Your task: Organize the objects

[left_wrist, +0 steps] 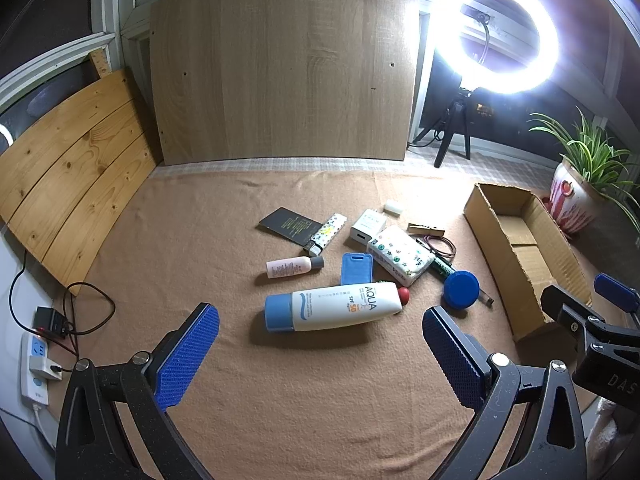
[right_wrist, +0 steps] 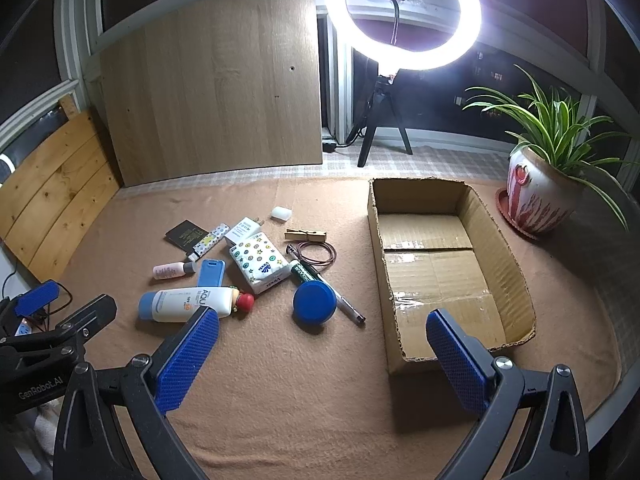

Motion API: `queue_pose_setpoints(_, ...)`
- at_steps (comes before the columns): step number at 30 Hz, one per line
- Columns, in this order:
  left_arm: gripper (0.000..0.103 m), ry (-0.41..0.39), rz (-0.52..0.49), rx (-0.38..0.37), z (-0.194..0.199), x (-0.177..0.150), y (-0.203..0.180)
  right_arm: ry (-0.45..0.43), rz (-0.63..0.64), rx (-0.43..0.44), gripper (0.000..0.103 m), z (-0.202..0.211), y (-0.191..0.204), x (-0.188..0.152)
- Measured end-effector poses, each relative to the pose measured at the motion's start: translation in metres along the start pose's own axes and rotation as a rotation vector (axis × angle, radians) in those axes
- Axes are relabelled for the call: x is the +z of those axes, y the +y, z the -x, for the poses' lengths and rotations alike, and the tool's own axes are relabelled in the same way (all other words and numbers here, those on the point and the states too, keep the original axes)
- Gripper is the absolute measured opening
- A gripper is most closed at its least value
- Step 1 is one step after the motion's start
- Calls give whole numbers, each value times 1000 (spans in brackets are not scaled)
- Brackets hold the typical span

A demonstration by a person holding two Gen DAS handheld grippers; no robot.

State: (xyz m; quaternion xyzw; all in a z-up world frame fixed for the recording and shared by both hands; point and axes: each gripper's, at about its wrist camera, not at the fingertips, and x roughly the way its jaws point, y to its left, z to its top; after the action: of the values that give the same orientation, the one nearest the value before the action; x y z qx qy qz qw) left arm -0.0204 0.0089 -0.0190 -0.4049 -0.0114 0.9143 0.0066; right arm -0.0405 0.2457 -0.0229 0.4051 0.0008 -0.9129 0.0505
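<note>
A cluster of small items lies on the brown cloth: a white AQUA sunscreen bottle [left_wrist: 334,306] [right_wrist: 186,304] on its side, a small pink bottle [left_wrist: 290,268], a blue flat case [left_wrist: 357,269], a patterned tissue pack [left_wrist: 400,255] [right_wrist: 260,261], a blue round lid [left_wrist: 461,289] [right_wrist: 315,302], a pen [right_wrist: 332,288], a clothespin [right_wrist: 305,235] and a white charger [left_wrist: 369,226]. An open cardboard box [right_wrist: 516,280] [left_wrist: 480,236] stands to the right with nothing in it. My left gripper [left_wrist: 320,350] hangs open just short of the sunscreen. My right gripper [right_wrist: 322,350] is open between the lid and the box.
A potted plant [right_wrist: 538,200] stands beyond the box at the right. A ring light on a tripod [right_wrist: 402,12] glares at the back. Wooden boards [left_wrist: 280,68] lean along the back and left. A power strip with cables [left_wrist: 36,356] lies at the far left edge.
</note>
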Motion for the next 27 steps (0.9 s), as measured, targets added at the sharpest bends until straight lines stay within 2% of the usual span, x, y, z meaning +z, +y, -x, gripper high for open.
queue_pose_setpoints(27, 103, 23, -20, 8, -20, 4, 7, 56, -12, 24, 103, -17, -2, 1)
